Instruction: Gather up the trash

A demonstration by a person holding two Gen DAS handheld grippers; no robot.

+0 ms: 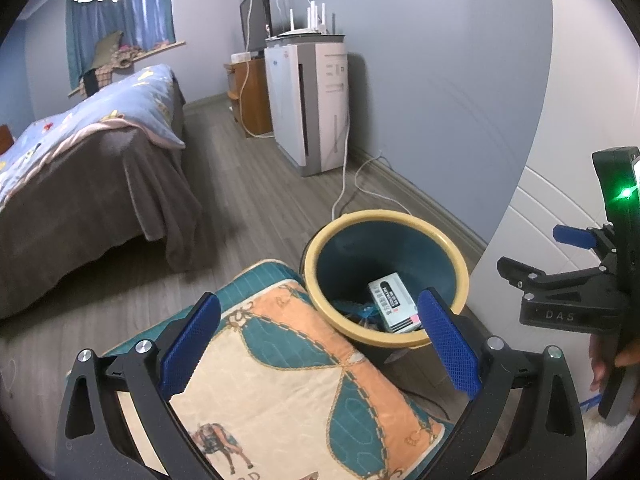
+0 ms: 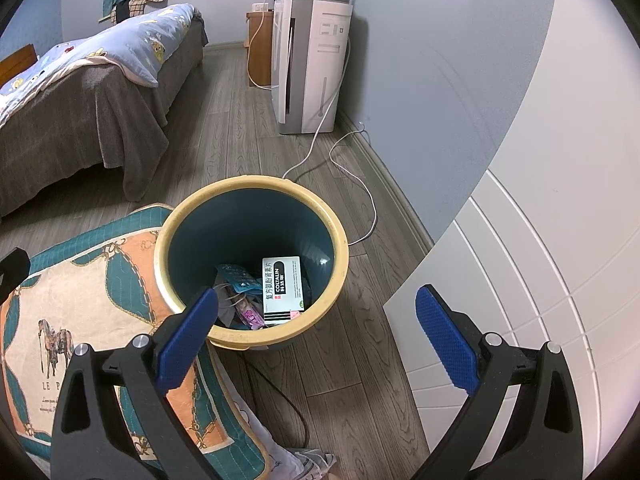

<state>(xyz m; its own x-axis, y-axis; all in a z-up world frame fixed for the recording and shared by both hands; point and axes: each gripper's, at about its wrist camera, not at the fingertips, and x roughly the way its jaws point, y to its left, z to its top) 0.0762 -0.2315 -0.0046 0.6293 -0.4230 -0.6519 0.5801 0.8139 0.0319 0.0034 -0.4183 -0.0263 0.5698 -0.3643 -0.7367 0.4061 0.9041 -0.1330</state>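
Trash, a white medicine box (image 2: 282, 290) among wrappers, lies at the bottom of the yellow-rimmed bin (image 2: 320, 208) beside the patterned cushion (image 2: 80, 280); right gripper (image 2: 316, 334) and left gripper (image 1: 318, 346) hover spread wide, empty; a low pass could clip the rim and tip the bin.

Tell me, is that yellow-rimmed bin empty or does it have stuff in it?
It has stuff in it, but is far from full. The bin holds a white medicine box and some crumpled wrappers at the bottom; its dark inner walls show above them.
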